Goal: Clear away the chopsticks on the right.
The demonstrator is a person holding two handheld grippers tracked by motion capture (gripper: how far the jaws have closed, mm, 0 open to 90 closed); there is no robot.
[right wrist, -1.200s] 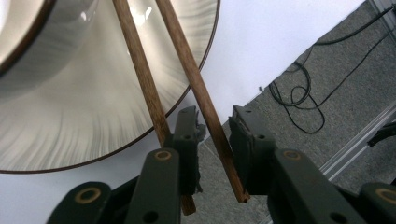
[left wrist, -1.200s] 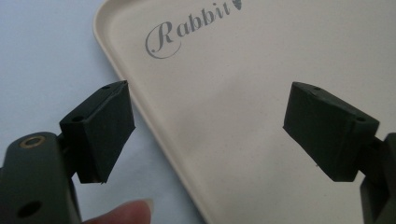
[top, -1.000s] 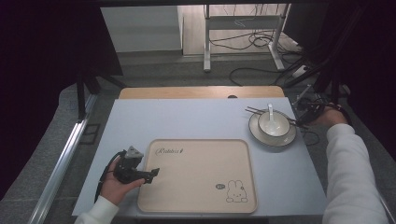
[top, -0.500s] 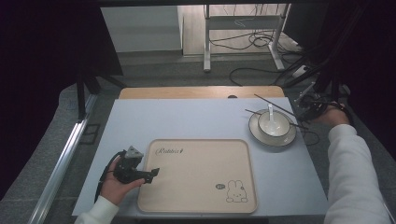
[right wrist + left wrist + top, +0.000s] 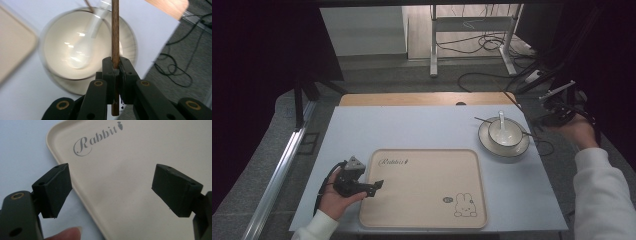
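The right claw (image 5: 116, 65) had just clamped 1 brown chopstick (image 5: 115, 30) above the bowl (image 5: 503, 134), likely bound for the tray (image 5: 424, 187), where the left claw (image 5: 110, 192) waited open.

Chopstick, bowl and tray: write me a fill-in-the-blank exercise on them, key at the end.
1. The right tool is shut on a brown ____.
2. The white spoon lies in the ____.
3. The word printed on the tray is ____.
4. The left tool has its jaws ____ above the tray's edge.

Missing words: chopstick; bowl; Rabbit; open
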